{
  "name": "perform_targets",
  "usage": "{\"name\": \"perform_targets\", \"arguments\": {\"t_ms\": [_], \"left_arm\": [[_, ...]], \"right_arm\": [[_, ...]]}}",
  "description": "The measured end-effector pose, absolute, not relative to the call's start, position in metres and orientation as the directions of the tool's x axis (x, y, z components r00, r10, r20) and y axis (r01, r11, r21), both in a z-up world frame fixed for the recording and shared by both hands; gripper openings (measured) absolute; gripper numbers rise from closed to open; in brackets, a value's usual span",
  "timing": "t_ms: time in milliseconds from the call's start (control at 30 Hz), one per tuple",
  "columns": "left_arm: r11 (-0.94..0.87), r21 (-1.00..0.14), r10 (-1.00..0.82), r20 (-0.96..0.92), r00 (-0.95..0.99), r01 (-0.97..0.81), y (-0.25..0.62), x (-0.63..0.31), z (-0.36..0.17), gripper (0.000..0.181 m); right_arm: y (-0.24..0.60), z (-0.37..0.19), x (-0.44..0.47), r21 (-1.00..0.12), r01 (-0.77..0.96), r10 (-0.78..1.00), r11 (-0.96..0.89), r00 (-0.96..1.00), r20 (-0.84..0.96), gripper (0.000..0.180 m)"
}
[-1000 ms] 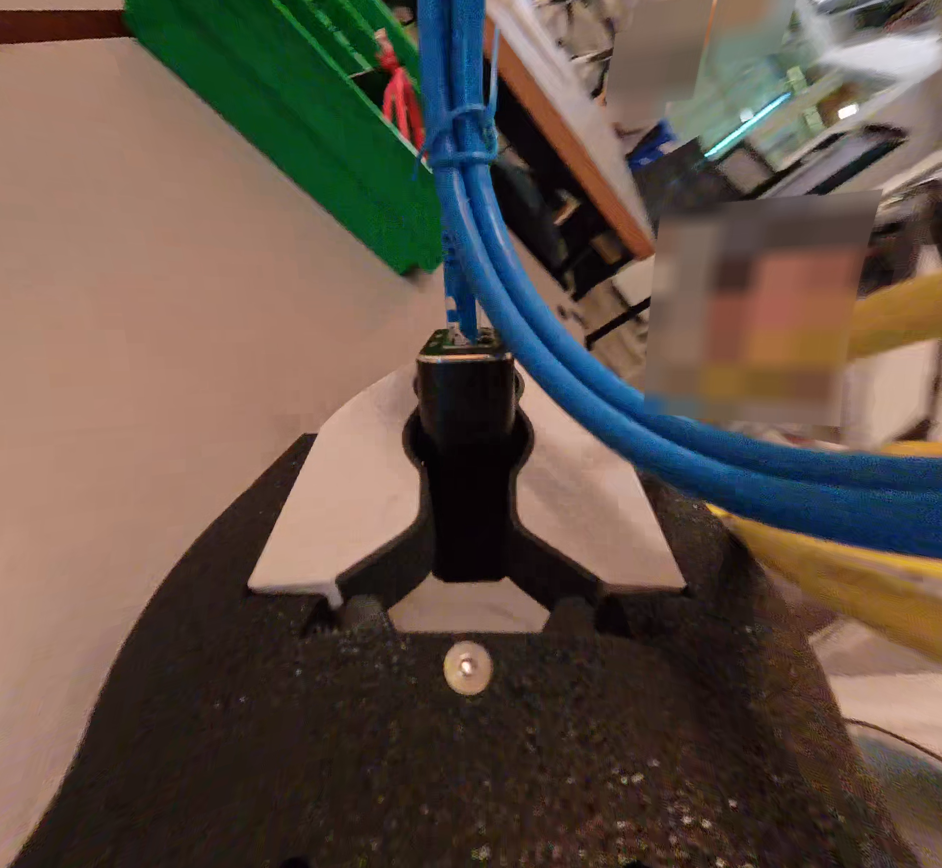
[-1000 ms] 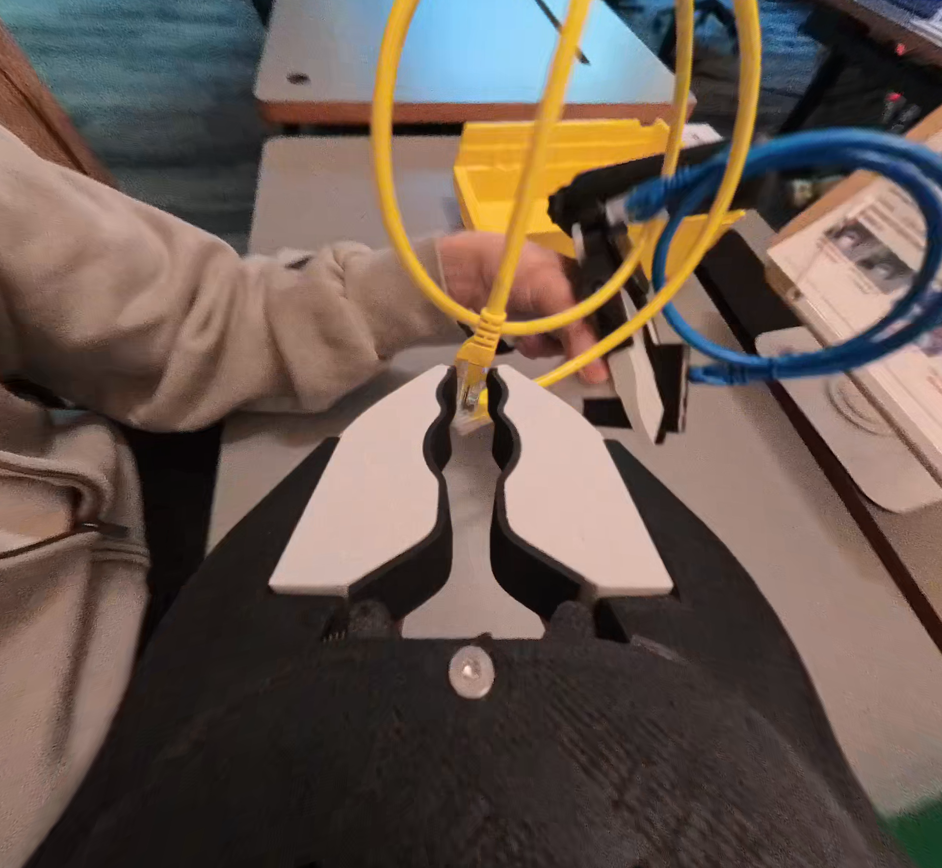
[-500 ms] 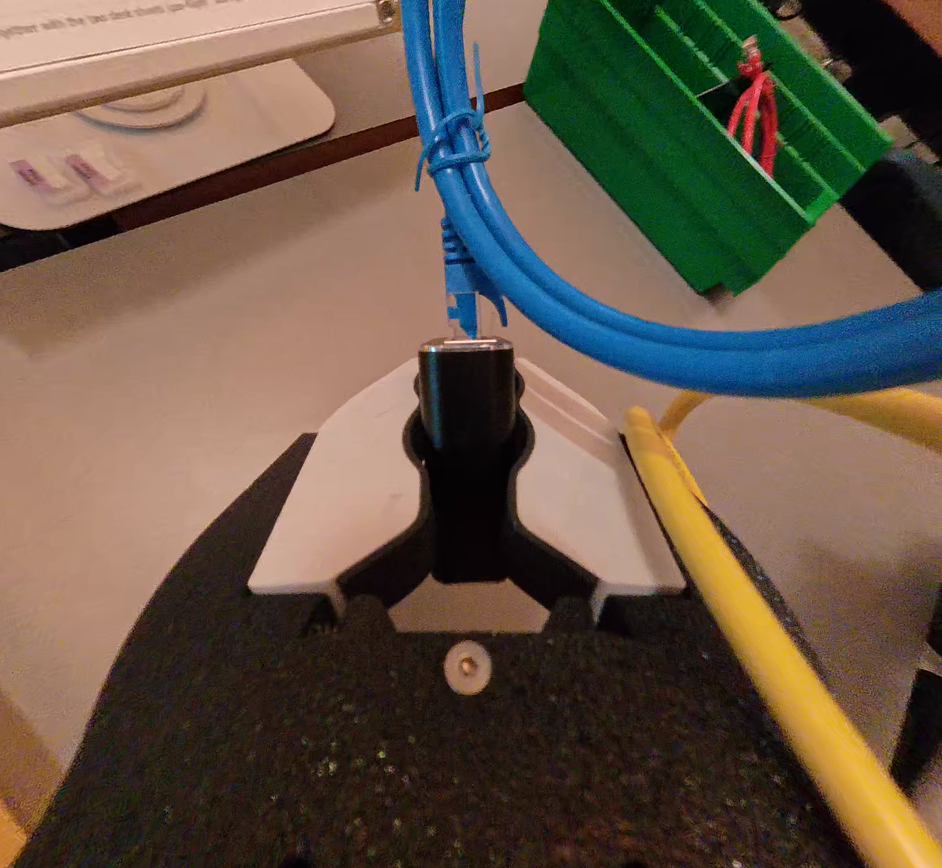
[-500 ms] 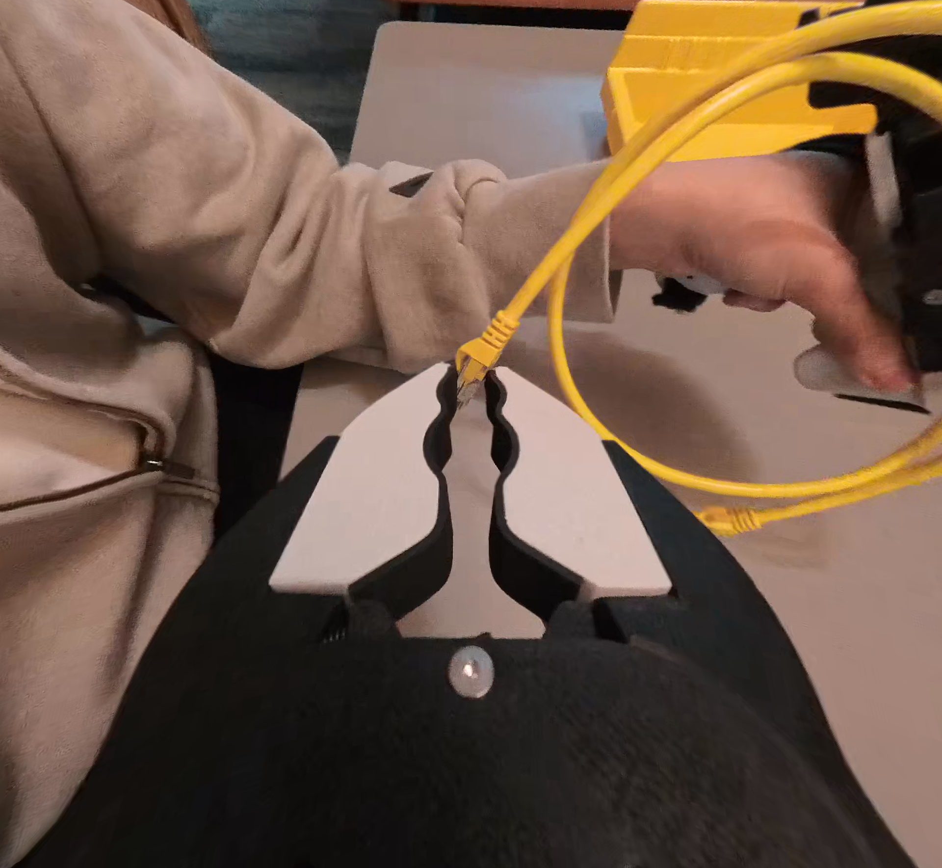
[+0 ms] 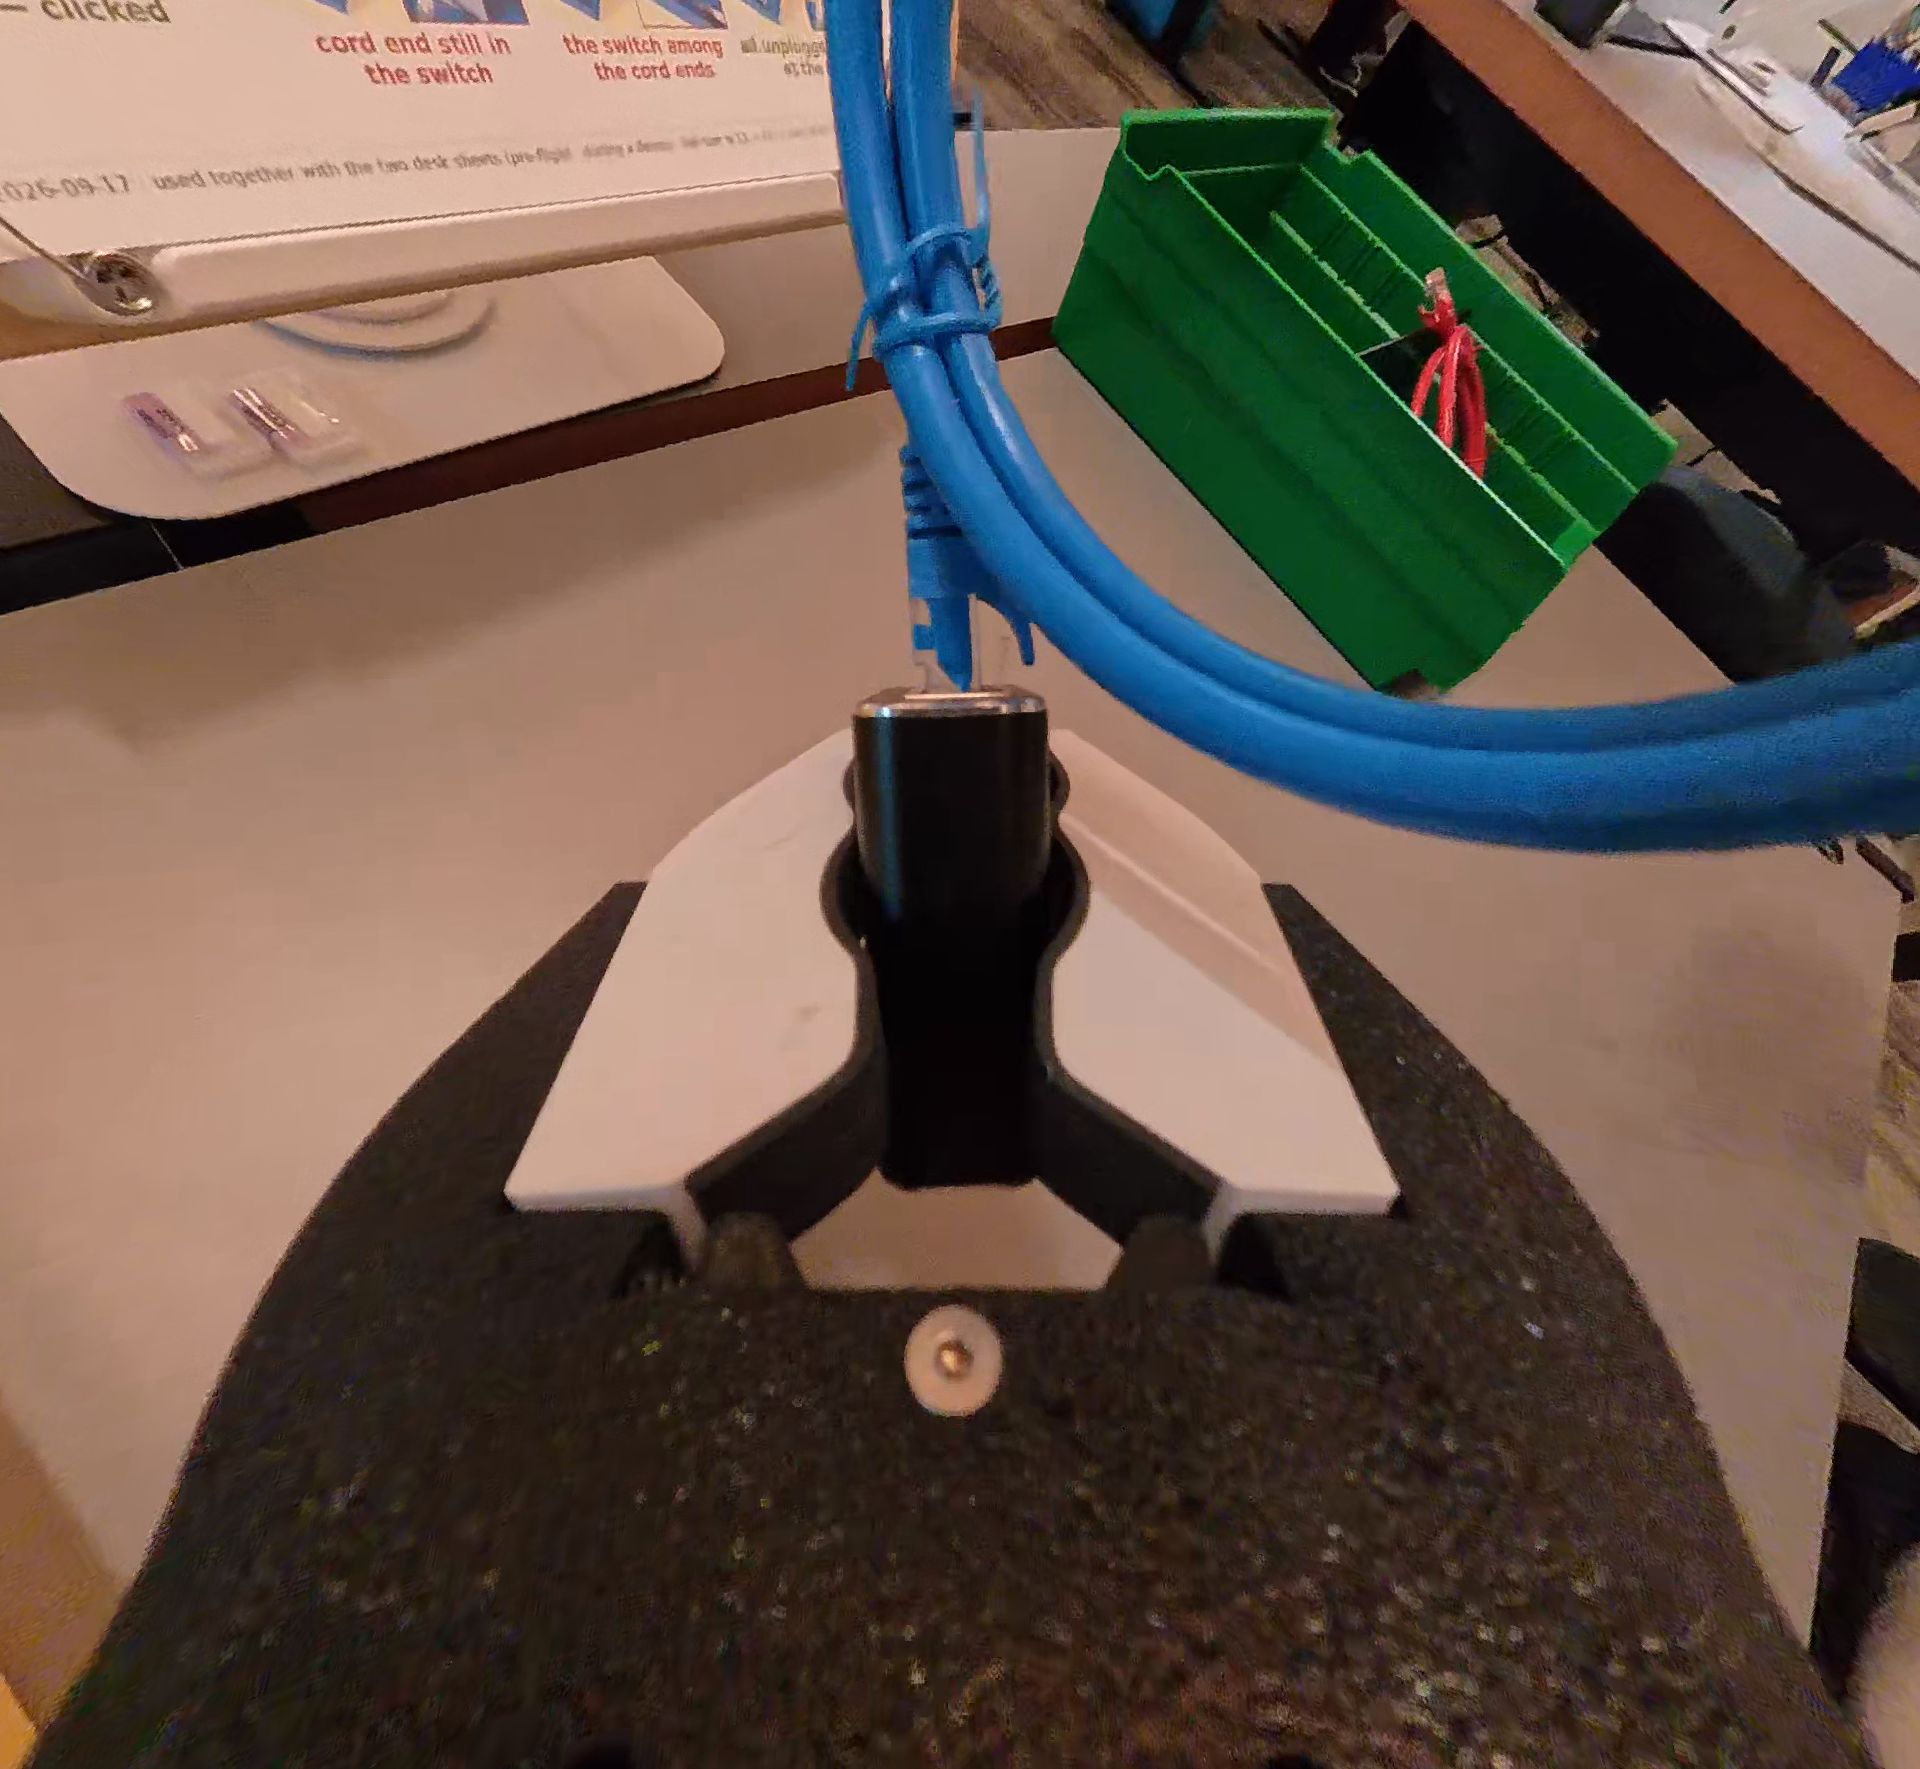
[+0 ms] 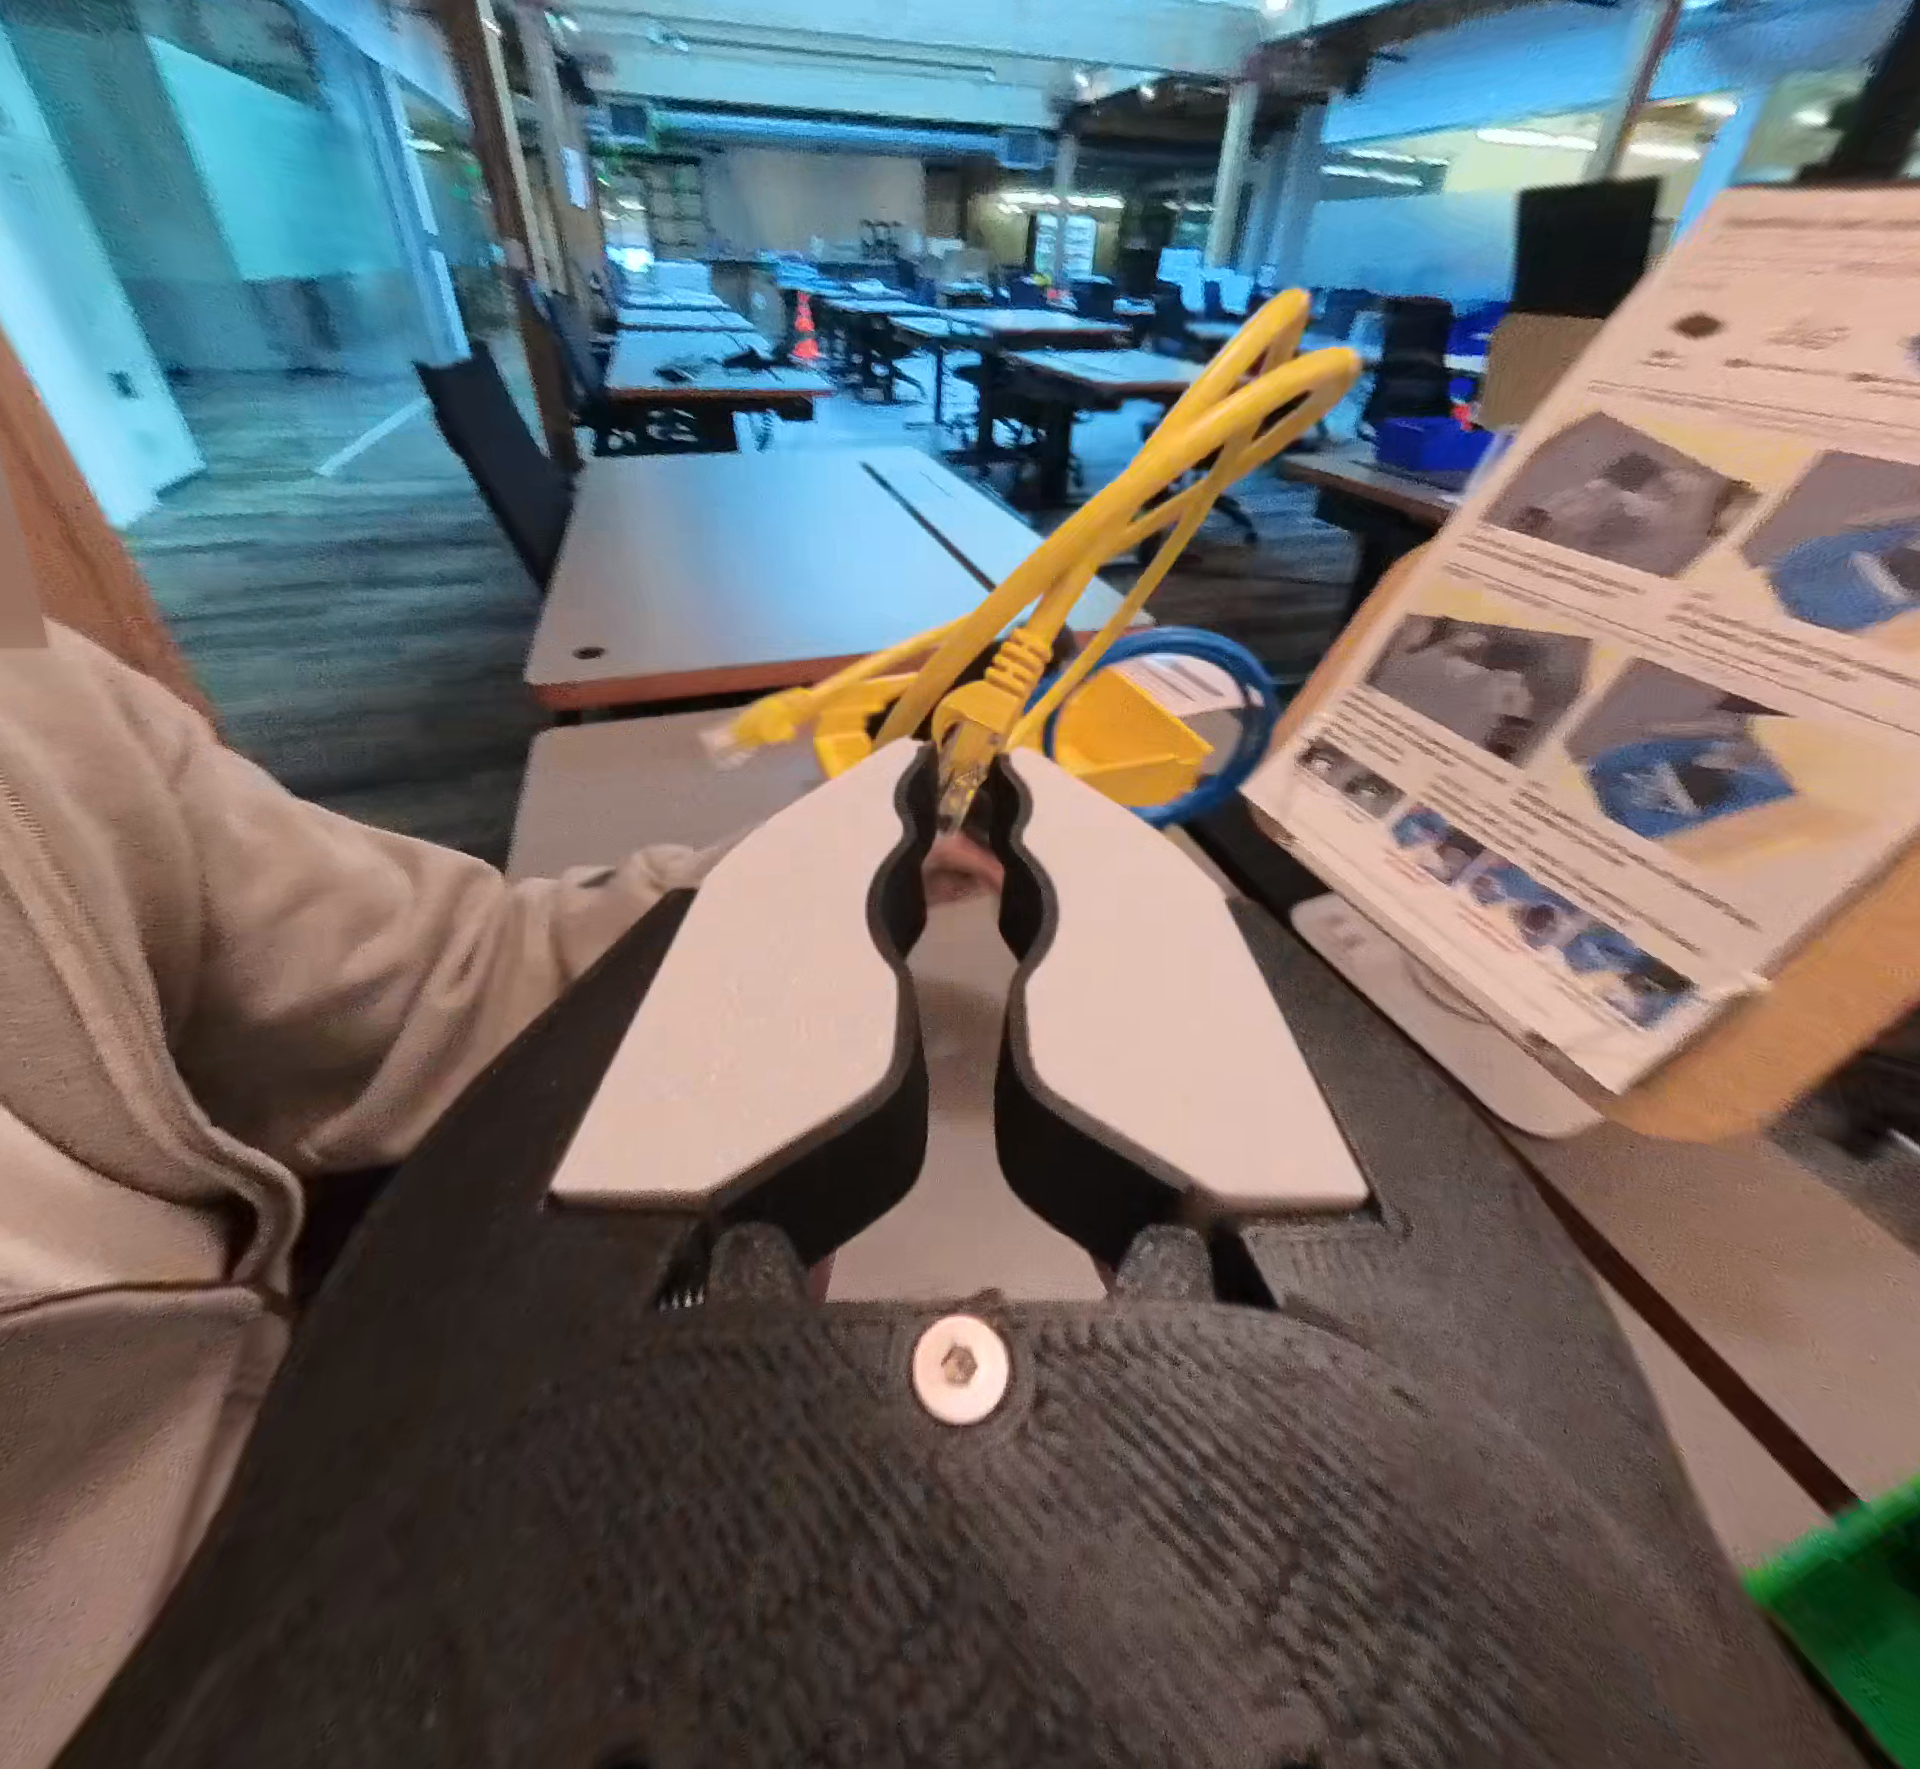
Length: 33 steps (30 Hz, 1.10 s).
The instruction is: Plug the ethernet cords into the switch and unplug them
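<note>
Clamping a small black switch upright in the left gripper, port end forward, blue cord plugged in along the finger axis, presumably steadied for plugging. Pinching the yellow cord plug with the right gripper, cable leading forward and up-right, free end dangling left.

2 grippers, 3 cords, 2 bins

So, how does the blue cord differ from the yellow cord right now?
The blue cord has its plug seated in the black switch, while the yellow cord has its plug pinched directly in the right gripper. The blue cord is tied with a strap; no tie shows on the yellow cord. Both hang in loops.
</note>
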<state>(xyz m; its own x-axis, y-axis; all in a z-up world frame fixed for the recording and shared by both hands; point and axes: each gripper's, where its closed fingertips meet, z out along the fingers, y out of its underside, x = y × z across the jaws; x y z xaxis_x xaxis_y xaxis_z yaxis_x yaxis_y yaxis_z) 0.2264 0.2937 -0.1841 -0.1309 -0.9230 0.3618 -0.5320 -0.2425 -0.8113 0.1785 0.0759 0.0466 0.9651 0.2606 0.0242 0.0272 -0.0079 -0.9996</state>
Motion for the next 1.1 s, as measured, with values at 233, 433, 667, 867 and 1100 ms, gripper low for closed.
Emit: {"name": "perform_targets", "arguments": {"t_ms": [233, 433, 667, 867, 1100], "left_arm": [[-0.197, -0.816, -0.921, 0.345, -0.183, -0.544, 0.285, 0.224, -0.182, 0.026], [-0.174, -0.816, -0.916, 0.339, -0.213, -0.551, 0.279, 0.224, -0.182, 0.026], [-0.154, -0.81, -0.917, 0.33, -0.224, -0.565, 0.275, 0.225, -0.186, 0.026], [-0.136, -0.807, -0.917, 0.322, -0.236, -0.574, 0.271, 0.226, -0.188, 0.026], [-0.124, -0.806, -0.916, 0.317, -0.246, -0.579, 0.268, 0.225, -0.188, 0.026]], "right_arm": [[0.01, 0.025, 0.275, -0.946, 0.064, -0.008, -0.317, 0.998, 0.07, 0.011], [-0.044, -0.007, 0.31, -0.937, -0.014, 0.065, -0.348, 0.997, -0.039, 0.011], [-0.063, -0.059, 0.354, -0.9, -0.083, 0.039, -0.427, 0.993, -0.11, 0.011], [-0.053, -0.061, 0.362, -0.907, -0.062, 0.103, -0.417, 0.988, -0.115, 0.011], [-0.062, -0.122, 0.393, -0.784, -0.191, 0.037, -0.59, 0.964, -0.263, 0.011]]}}
